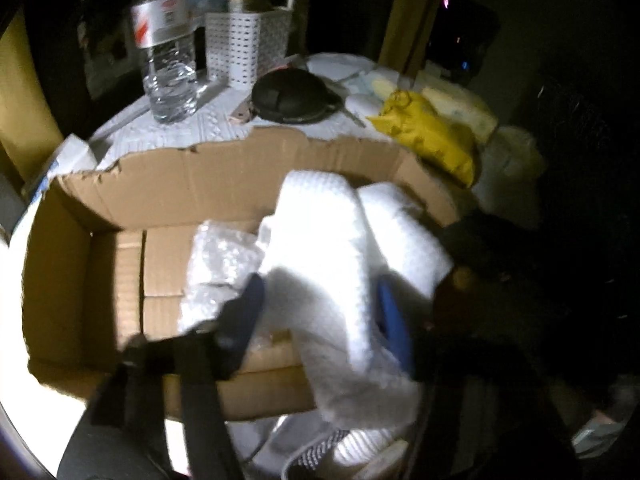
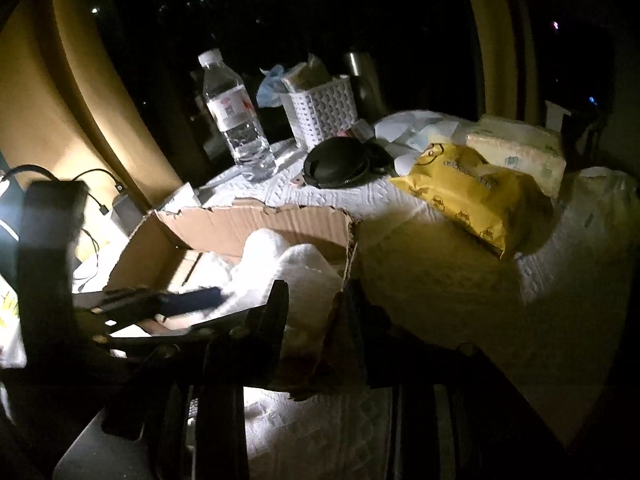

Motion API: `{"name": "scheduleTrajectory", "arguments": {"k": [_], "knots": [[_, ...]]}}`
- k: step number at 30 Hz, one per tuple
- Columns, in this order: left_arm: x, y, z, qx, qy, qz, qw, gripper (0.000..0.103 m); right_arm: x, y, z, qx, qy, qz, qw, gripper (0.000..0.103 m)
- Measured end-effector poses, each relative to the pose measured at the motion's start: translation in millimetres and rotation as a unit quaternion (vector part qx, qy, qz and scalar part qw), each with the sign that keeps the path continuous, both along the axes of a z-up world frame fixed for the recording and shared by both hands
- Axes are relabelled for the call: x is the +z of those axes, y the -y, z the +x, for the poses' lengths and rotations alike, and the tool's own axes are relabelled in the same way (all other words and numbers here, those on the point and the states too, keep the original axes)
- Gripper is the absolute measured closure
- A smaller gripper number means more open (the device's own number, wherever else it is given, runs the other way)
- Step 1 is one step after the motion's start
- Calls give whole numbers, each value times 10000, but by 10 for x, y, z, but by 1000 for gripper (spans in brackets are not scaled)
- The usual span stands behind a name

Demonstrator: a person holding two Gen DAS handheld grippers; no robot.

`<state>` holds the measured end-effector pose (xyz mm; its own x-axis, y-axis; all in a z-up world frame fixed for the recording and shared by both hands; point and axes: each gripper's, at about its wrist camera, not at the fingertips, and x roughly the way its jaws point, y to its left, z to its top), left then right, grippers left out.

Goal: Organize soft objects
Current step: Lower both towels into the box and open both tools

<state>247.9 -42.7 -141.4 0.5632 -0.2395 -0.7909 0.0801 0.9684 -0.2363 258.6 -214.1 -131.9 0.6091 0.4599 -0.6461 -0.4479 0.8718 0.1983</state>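
Left gripper [image 1: 320, 312]: blue fingers [image 1: 390, 320] spread apart, a white towel [image 1: 320, 248] lying between the jaws; grip cannot be told.
Right gripper [image 2: 316, 316]: dark fingers [image 2: 276, 316] parted, box wall [image 2: 340, 320] between them.

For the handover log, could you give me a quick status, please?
Left claw shut on white towel over cardboard box. Right claw astride box wall. Bubble wrap inside.

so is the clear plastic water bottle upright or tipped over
Upright. The clear plastic water bottle stands on its base on the white textured cloth, white cap on top, beside the white perforated basket.
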Motion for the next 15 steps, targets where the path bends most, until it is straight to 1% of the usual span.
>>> {"name": "scheduleTrajectory", "arguments": {"k": [5, 7, 9, 11, 12, 15], "knots": [[-51, -99, 19, -80, -161, -227, 9996, 40, -42, -46, 21, -6, -66, -17, 10000, 67], [-73, -108, 35, -242, -225, -393, 9987, 40, -54, -54, 37, -35, -90, -33, 9999, 67], [-90, -101, 52, -305, -254, -339, 9986, 39, -54, -44, 39, -43, -93, -28, 9999, 67], [-84, -133, 68, -98, -213, -94, 9997, 38, -50, -47, 31, -51, -84, -47, 9999, 67], [-92, -160, 72, -40, -218, -35, 9997, 36, -61, -58, 30, -47, -98, -87, 9999, 67], [-111, -271, 65, 81, -226, -105, 9997, 25, -123, -86, 47, -37, -180, -196, 9996, 67]]}}
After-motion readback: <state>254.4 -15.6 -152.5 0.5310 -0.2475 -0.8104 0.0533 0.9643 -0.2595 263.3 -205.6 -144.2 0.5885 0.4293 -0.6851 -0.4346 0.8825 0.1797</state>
